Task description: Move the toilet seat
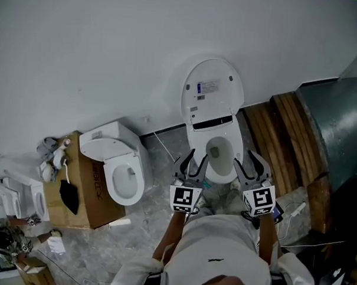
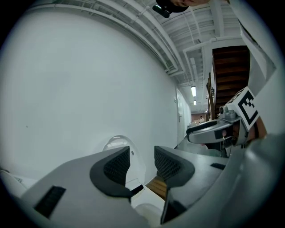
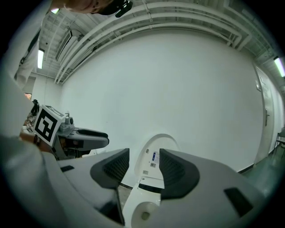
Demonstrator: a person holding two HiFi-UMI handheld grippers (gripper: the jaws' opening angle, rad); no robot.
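A white toilet (image 1: pixel 220 155) stands against the white wall, its bowl uncovered. Its lid (image 1: pixel 211 90) is tipped up against the wall, with a printed label on the underside; I cannot tell the seat apart from the lid. My left gripper (image 1: pixel 195 160) hovers at the bowl's front left and my right gripper (image 1: pixel 247 162) at its front right, both pointing at the toilet. In the left gripper view the left gripper (image 2: pixel 142 164) is shut on nothing, the lid (image 2: pixel 116 142) beyond it. In the right gripper view the right gripper (image 3: pixel 144 167) is likewise shut and empty, framing the lid (image 3: pixel 156 147).
A second toilet (image 1: pixel 121 172) sits to the left beside a cardboard box (image 1: pixel 87 194). Wooden planks (image 1: pixel 285 143) and a dark metal panel (image 1: pixel 338 128) lie on the right. More white fixtures (image 1: pixel 22 200) and clutter fill the far left. A white cable (image 1: pixel 293 210) trails on the floor.
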